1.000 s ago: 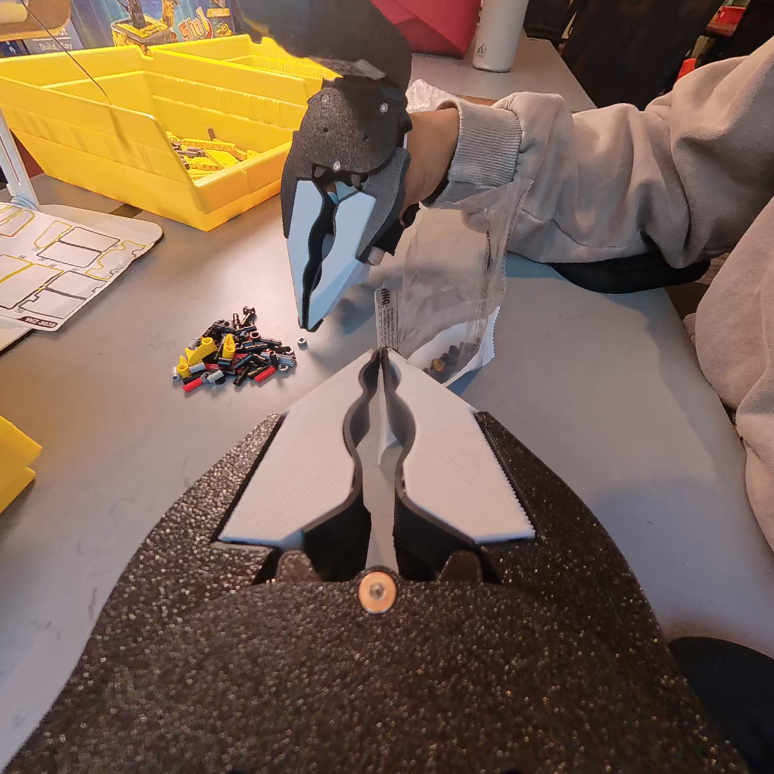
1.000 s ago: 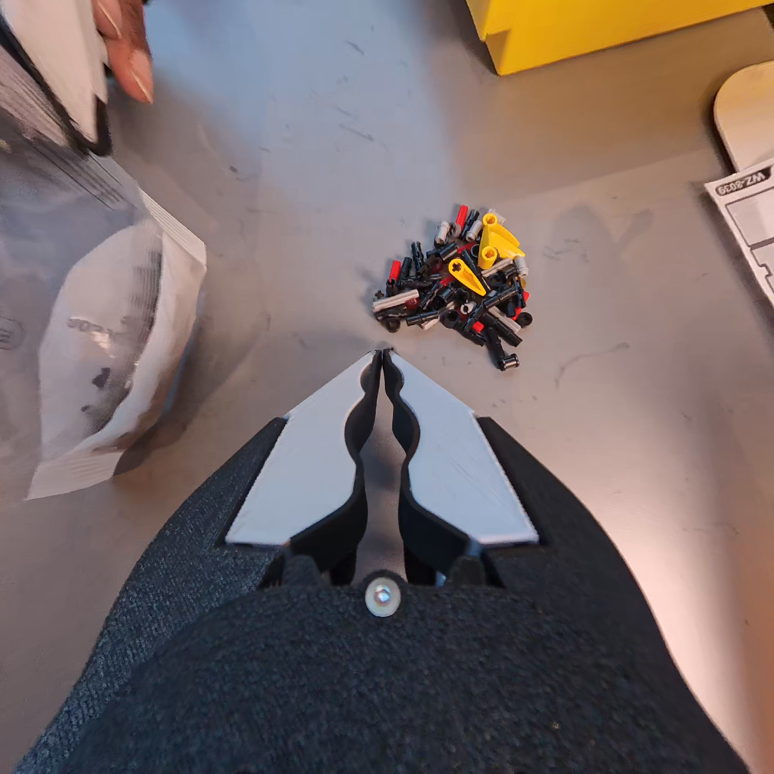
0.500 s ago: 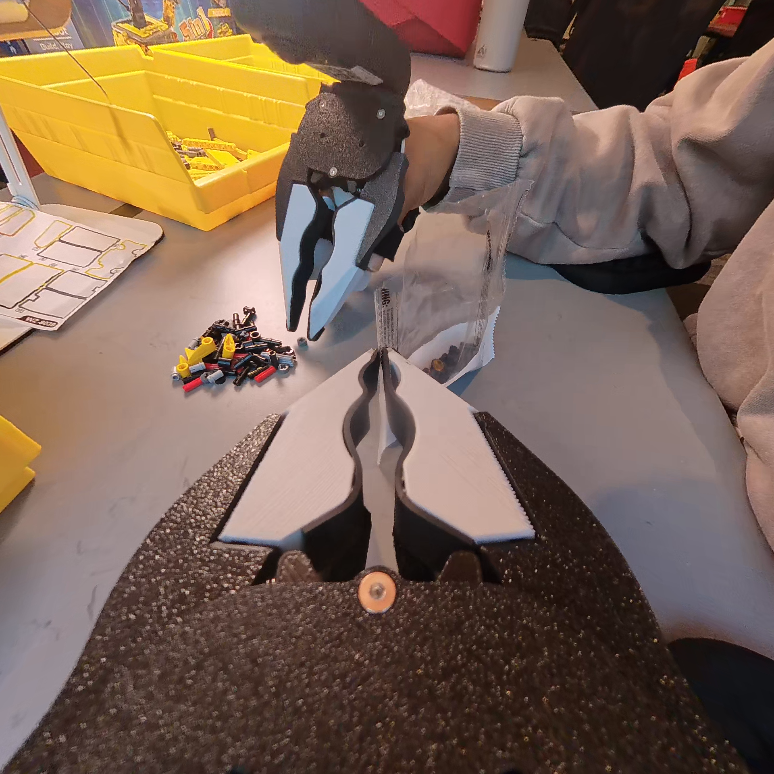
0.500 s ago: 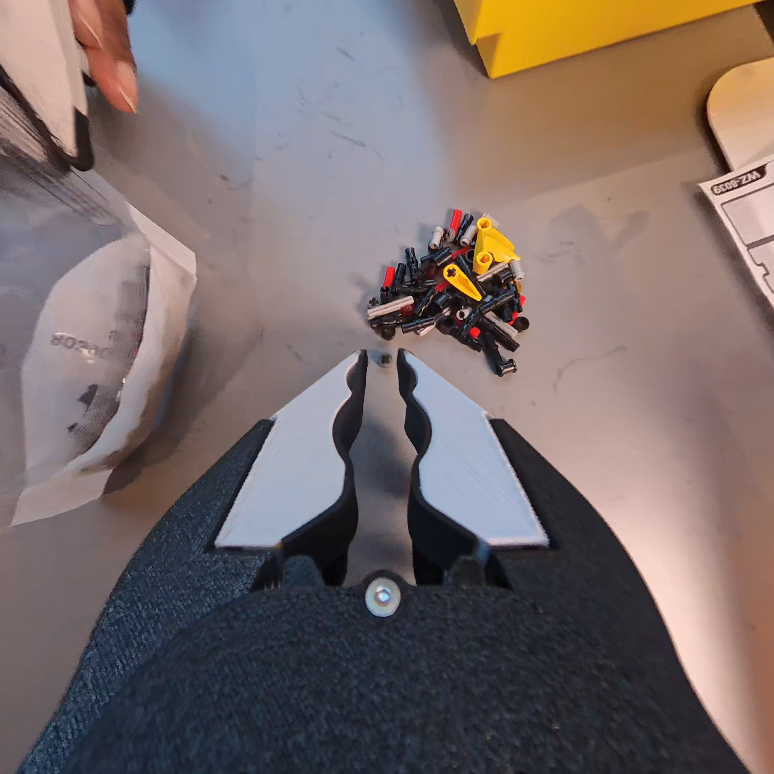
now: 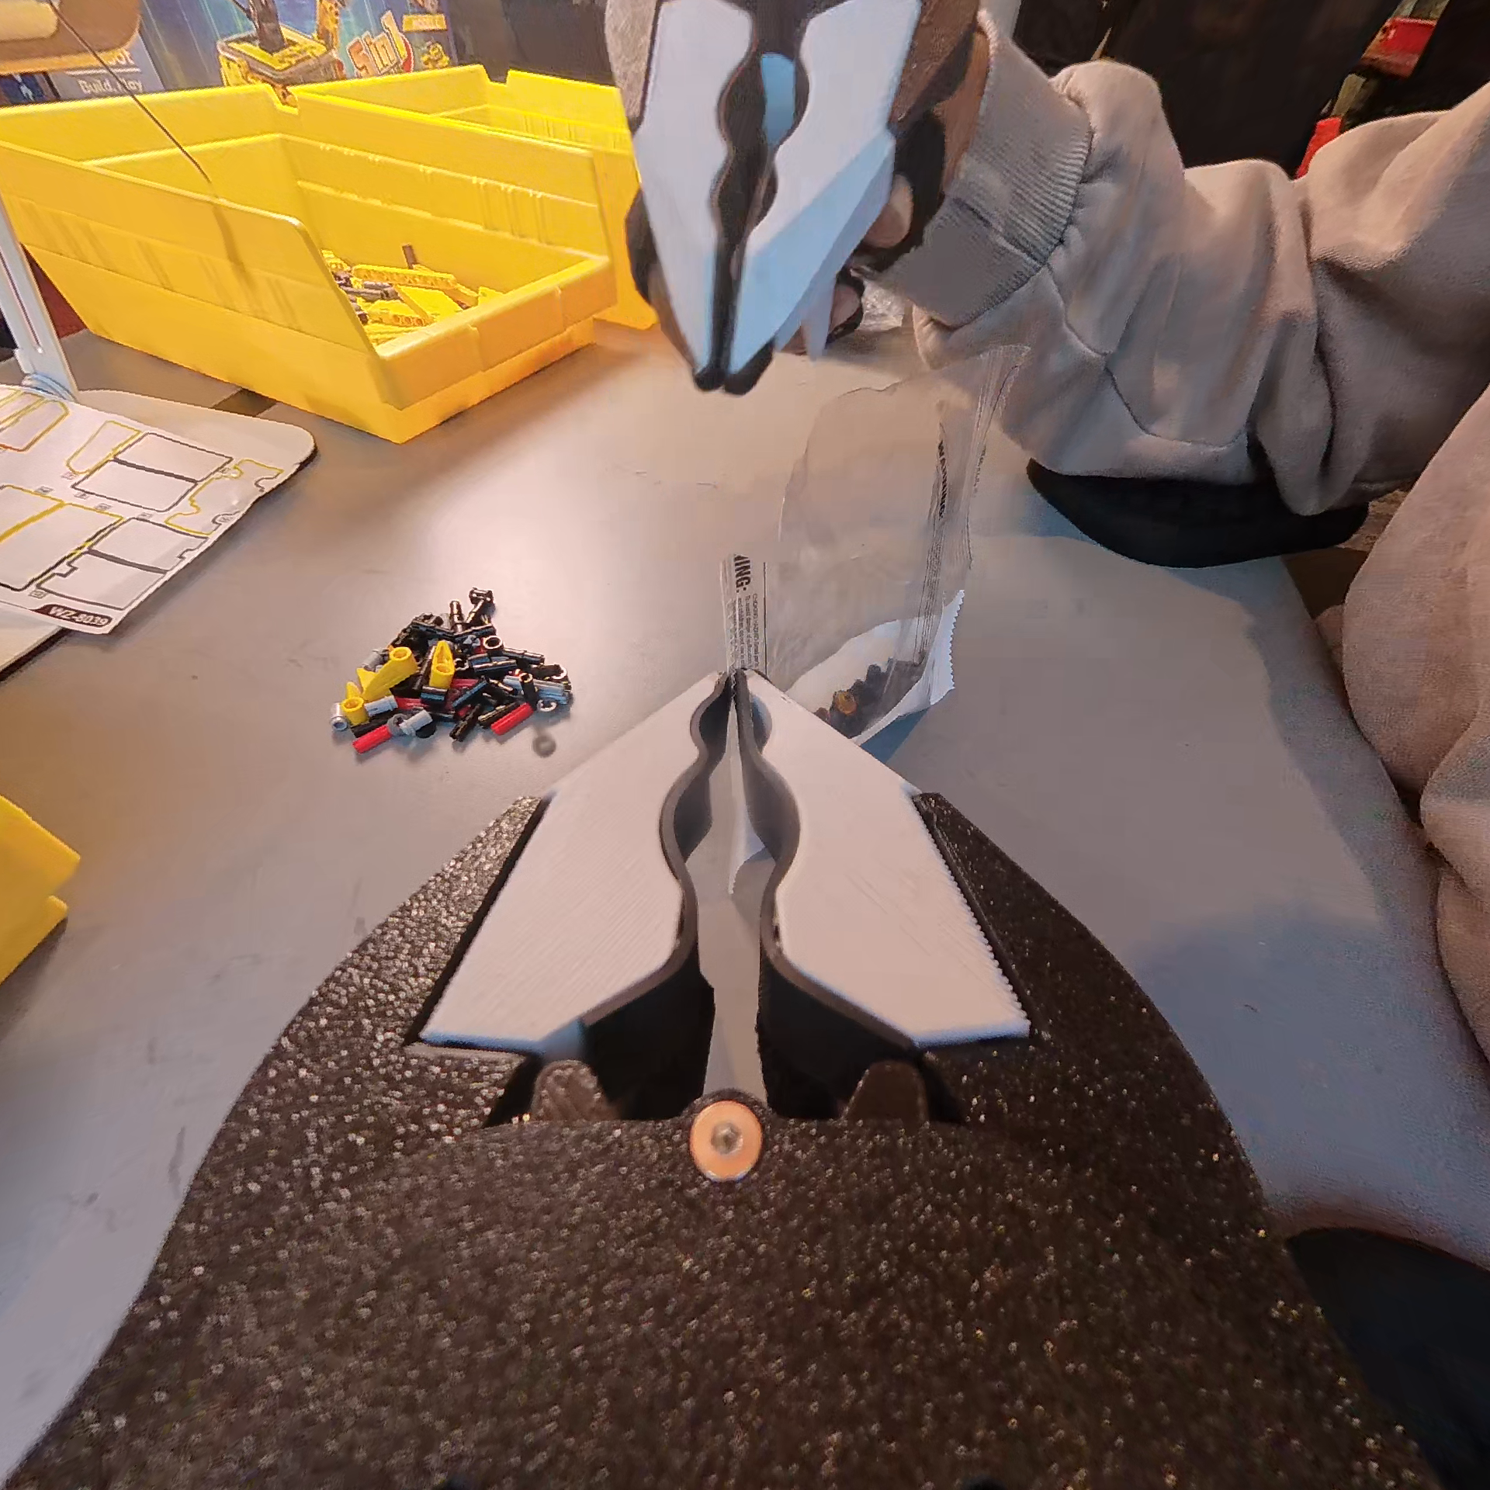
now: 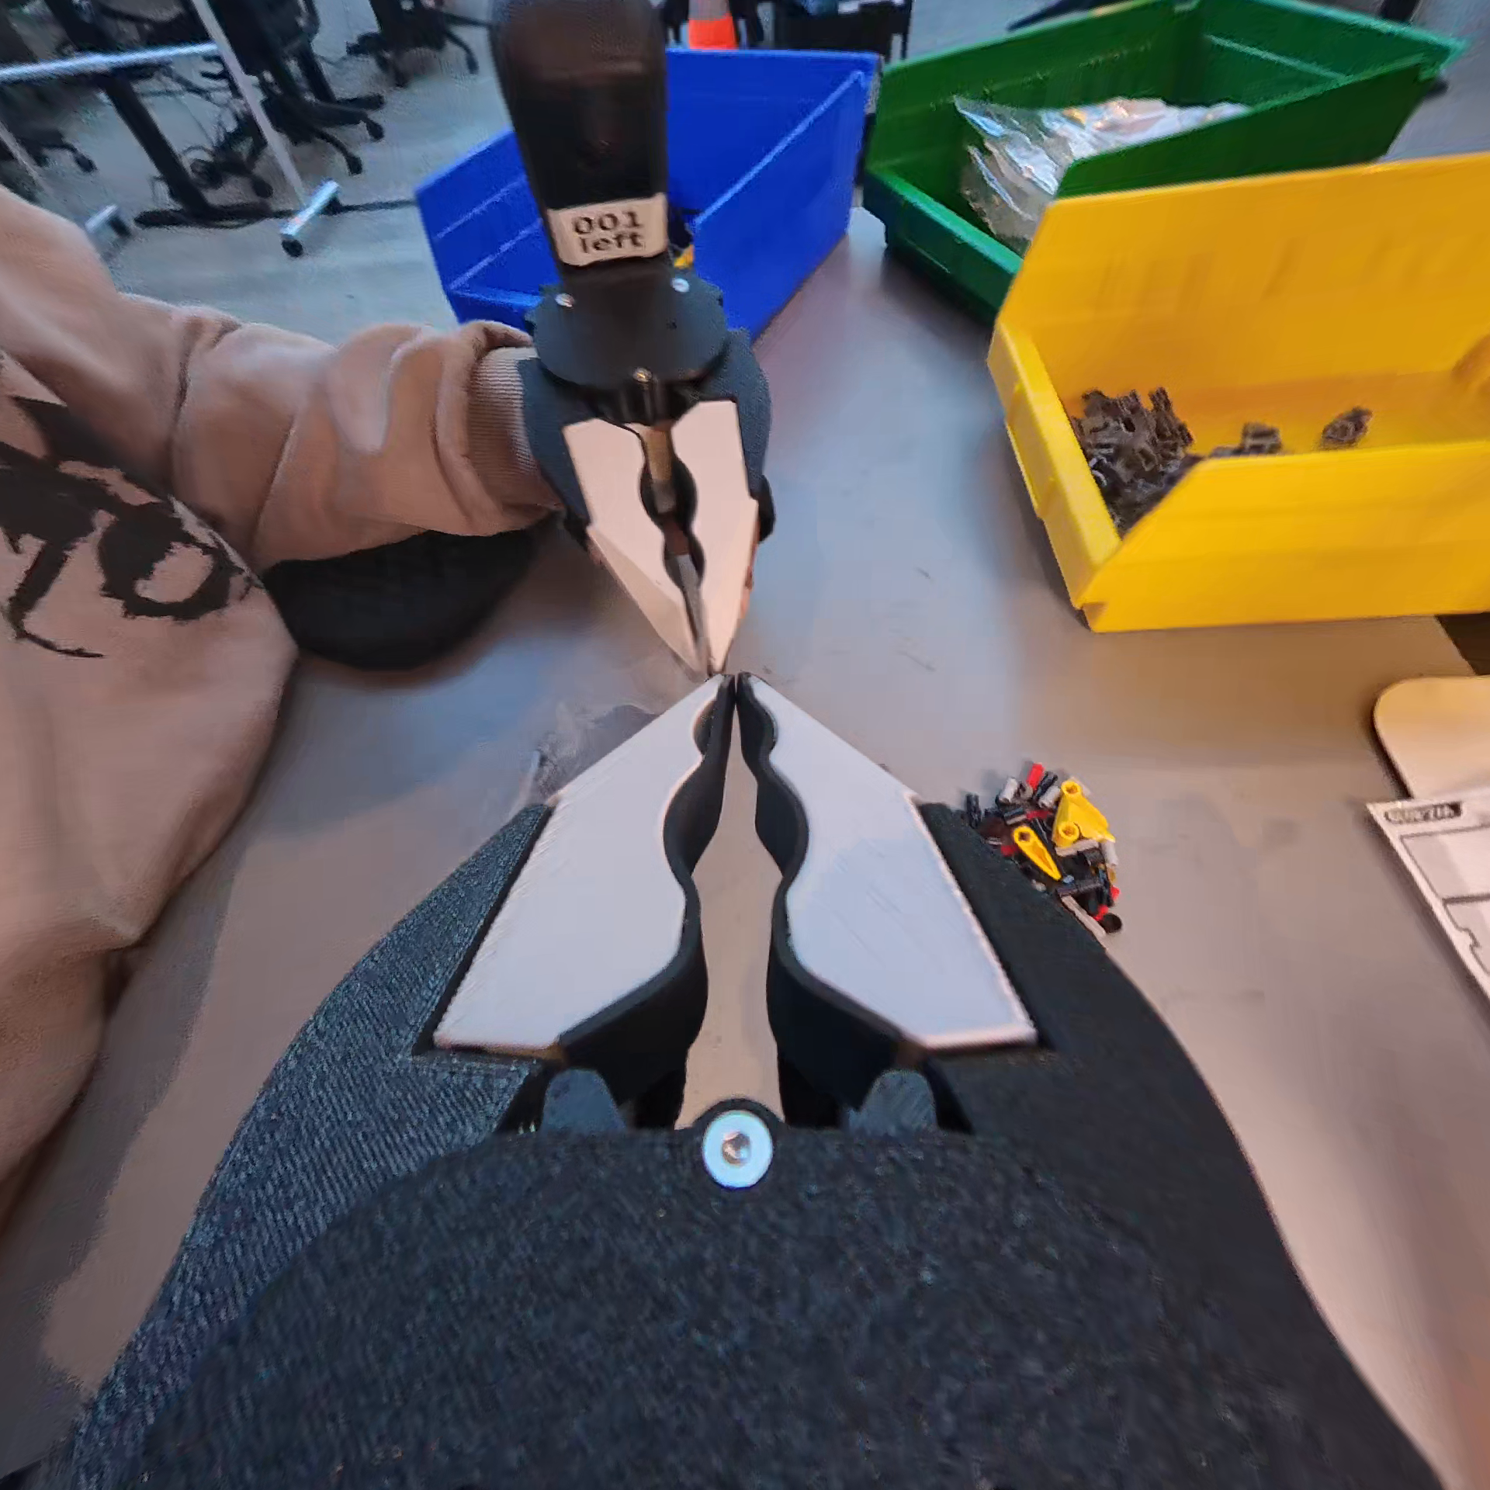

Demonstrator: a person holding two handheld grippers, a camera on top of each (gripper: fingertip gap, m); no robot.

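One clear plastic bag (image 5: pixel 875 556) stands on the grey table (image 5: pixel 242 806), its edge pinched in the closed left gripper (image 5: pixel 735 677). The right gripper (image 5: pixel 730 379), closed and empty, hovers above and beyond it. One pile of small bricks (image 5: pixel 455 677) lies to the left. Two yellow bins (image 5: pixel 306 218) sit far left, beside one printed sheet (image 5: pixel 113 516).

Clear plastic bag (image 5: pixel 875 556) upright, pinched at edge
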